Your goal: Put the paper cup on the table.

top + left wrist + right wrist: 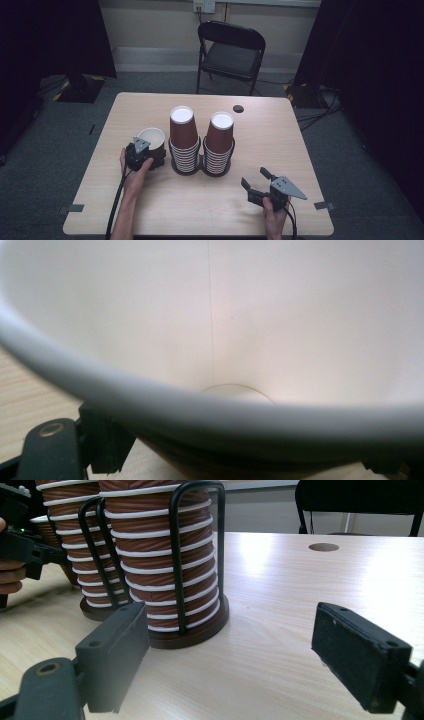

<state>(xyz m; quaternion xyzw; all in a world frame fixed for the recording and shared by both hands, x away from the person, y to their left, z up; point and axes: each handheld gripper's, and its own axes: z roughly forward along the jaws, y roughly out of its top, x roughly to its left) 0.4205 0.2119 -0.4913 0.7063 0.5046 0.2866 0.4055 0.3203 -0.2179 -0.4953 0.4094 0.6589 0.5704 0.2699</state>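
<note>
Step in hand: the left gripper (pixel 145 154) is clenched on a single paper cup (pixel 151 138), mouth up, beside the left stack and toward the table's left edge; judged, one cup is held separately from the stacks.
Cup, close up: in the left gripper view its white inside (pixel 280 320) and rolled rim (pixel 150 405) sit right over the jaws, which press its brown wall from both sides.
Right gripper (pixel 259 182): released, jaws wide apart, low near the table's (pixel 300 150) front right corner, aimed at the right stack (pixel 165 555).
Next move: probably carrying the cup clear or onto a stack (a light squeeze, since a paper wall buckles easily).
Count: two cup stacks (pixel 182 140) (pixel 219 142), two wire holders (pixel 195 555), one loose cup, one folding chair (pixel 231 50) beyond the far edge.
</note>
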